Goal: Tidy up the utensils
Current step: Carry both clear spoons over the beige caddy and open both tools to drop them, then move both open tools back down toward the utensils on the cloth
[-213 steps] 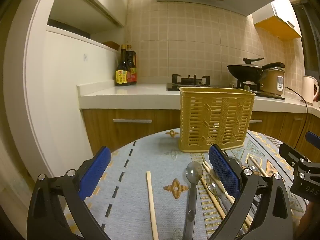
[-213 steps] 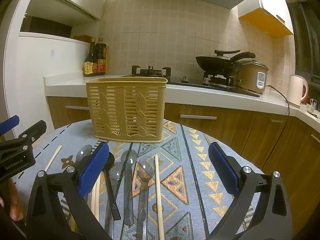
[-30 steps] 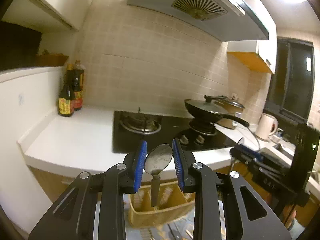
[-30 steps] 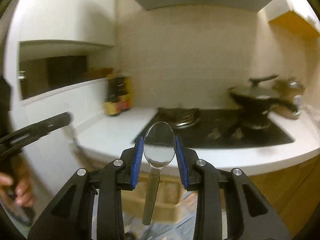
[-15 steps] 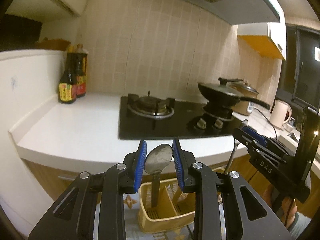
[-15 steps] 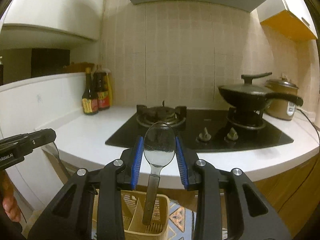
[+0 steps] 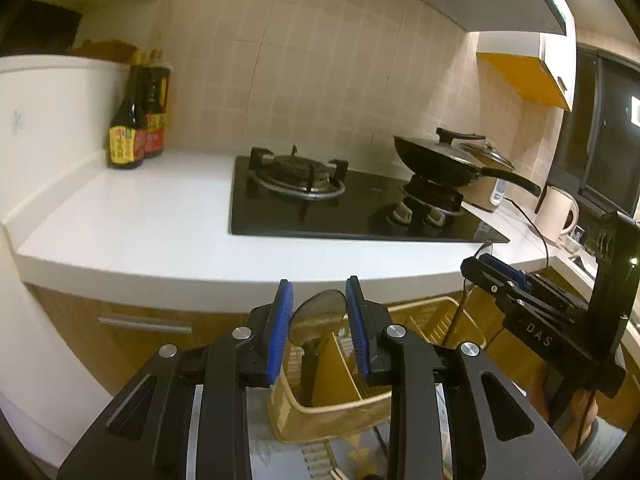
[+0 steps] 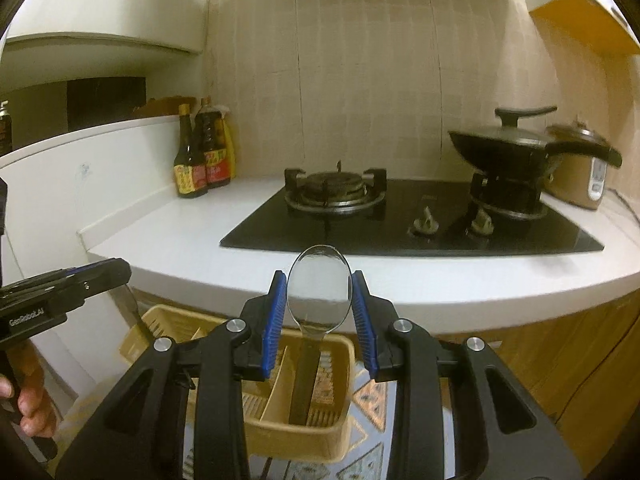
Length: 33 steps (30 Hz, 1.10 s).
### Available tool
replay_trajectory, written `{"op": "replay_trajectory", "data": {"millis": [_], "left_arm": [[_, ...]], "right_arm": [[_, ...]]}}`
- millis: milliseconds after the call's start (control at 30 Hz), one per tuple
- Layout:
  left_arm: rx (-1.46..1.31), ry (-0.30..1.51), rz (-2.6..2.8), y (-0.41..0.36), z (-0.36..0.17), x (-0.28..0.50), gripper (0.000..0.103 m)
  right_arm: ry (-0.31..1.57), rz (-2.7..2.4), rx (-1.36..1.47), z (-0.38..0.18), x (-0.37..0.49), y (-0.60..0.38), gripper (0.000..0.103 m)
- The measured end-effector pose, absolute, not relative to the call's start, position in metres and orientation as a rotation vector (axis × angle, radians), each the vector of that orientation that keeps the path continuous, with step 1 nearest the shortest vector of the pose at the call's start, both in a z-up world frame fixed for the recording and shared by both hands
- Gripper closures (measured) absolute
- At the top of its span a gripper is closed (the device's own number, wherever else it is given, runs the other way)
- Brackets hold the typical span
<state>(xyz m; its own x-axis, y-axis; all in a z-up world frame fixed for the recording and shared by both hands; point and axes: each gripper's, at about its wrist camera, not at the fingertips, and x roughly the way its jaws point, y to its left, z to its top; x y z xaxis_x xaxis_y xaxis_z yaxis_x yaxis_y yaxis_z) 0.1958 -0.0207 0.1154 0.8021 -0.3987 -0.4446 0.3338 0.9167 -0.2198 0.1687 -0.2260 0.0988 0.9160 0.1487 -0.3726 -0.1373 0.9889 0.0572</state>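
Observation:
In the left wrist view my left gripper [image 7: 318,314] is shut on the bowl of a dark grey spoon [image 7: 320,312]. Its handle hangs down into the left compartment of the yellow slotted basket [image 7: 332,410]. My right gripper [image 8: 319,300] is shut on the bowl of a clear spoon [image 8: 319,292], and that handle reaches down into the right compartment of the basket [image 8: 296,436]. Each gripper shows in the other's view: the right gripper [image 7: 496,276] at the basket's right end, the left gripper [image 8: 100,276] over its left end.
Behind the basket runs a white counter [image 7: 120,216] with a black gas hob [image 7: 320,208], a lidded wok [image 7: 444,160], sauce bottles [image 7: 136,128], a rice cooker [image 8: 580,172] and a kettle [image 7: 556,216]. A patterned tablecloth [image 8: 372,400] lies under the basket. A person's hand [image 8: 28,400] shows at lower left.
Both grippers have sunk toward the basket with their spoons still gripped. The basket now looms larger, and the spoon handles reach into its compartments.

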Motion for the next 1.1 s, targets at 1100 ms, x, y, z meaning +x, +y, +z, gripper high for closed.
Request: {"op": "replay_trajectory", "data": {"millis": [1100], "left_arm": [[-0.118,0.868,-0.492,0.002,0.071,0.108,0.053]], "right_arm": [[0.982,0.312,0.061,0.042,0.091,-0.197,0.043]]}}
